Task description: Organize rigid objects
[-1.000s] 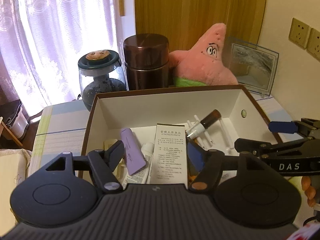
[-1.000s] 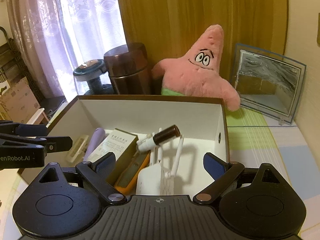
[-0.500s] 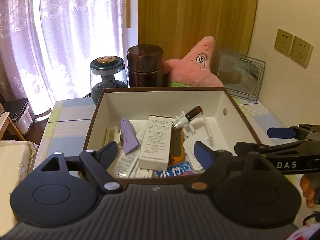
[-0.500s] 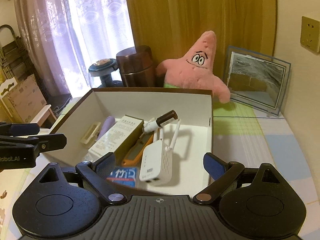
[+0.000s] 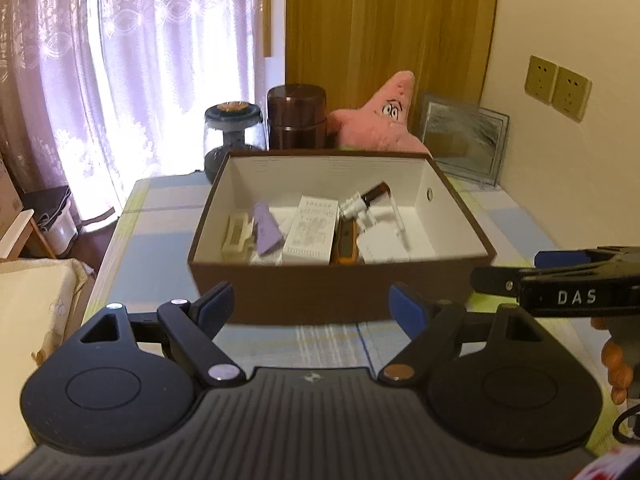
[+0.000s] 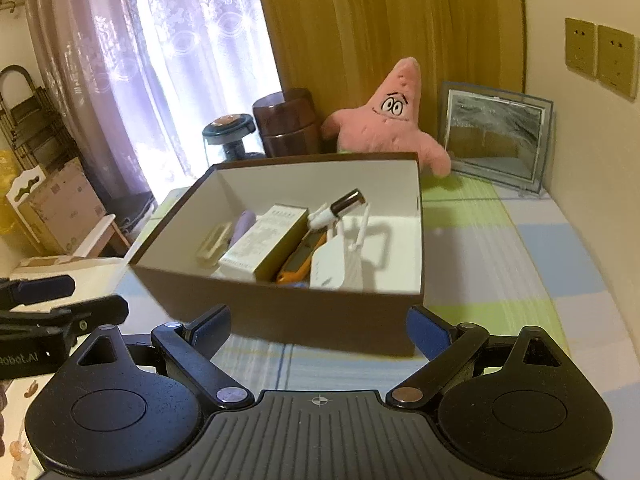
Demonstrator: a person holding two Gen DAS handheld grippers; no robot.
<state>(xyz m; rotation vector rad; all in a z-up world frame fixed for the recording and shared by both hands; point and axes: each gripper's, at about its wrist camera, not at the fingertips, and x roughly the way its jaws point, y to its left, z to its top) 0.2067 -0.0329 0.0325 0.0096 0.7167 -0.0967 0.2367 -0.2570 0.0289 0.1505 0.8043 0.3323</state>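
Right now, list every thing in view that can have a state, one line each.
Left gripper: open, nothing between its fingers.
Right gripper: open, empty.
Brown box: lidless, on the table, items inside.
White carton: lying flat in the box.
Brown-capped bottle: capped, lying tilted on other items.
Glass jar: lid on.
Brown canister: lid on, upright.
Pink star plush: upright behind the box.

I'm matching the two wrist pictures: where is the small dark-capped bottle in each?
Left wrist: dark-capped bottle lies right of centre in the brown box, tilted.
Right wrist: bottle is mid-box, above the orange tool.
Shared landmark: pink star plush behind the box.
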